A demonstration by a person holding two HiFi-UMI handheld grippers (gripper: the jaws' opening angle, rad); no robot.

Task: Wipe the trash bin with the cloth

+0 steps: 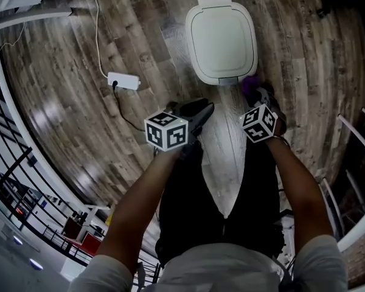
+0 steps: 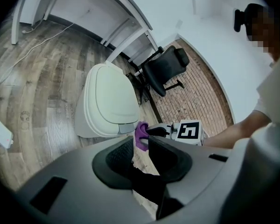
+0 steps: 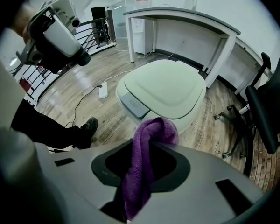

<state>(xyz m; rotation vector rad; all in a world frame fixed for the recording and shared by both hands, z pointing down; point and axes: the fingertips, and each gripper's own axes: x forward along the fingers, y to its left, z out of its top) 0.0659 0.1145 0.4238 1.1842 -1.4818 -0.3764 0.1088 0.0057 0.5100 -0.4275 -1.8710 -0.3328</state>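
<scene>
**A:** Far left of the head view first?

**B:** White power strip [image 1: 123,81] on the wooden floor [image 1: 61,53], with a white cable [image 1: 98,23] running up from it. It lies well apart from both grippers.

**A:** Left gripper?

**B:** The left gripper [image 1: 202,111] hangs above the floor, just short of the trash bin [image 1: 221,38] and pointing towards its front edge. In the left gripper view its jaws stand a narrow gap apart [image 2: 141,146]. Nothing is between them and the pads touch nothing; only floor and a slip of purple beyond show through the gap.

**A:** The bin itself?

**B:** It is cream-white with the lid shut, upright on the floor ahead of both grippers. Its front latch faces the person. A black office chair [image 2: 165,69] stands behind it.

**A:** The cloth?

**B:** The purple cloth [image 1: 250,85] is at the bin's front right corner, right of the left gripper's tips. In the left gripper view it sits just below the latch. I cannot tell whether it touches the bin.

**A:** Right gripper?

**B:** The right gripper [image 1: 260,96] is closed on the cloth. In the right gripper view the fabric is pinched between the pads [image 3: 147,134]. One fold bunches up past the tips towards the bin's front, and the rest trails down between the jaws. The bin fills the middle of that view, close ahead.
</scene>
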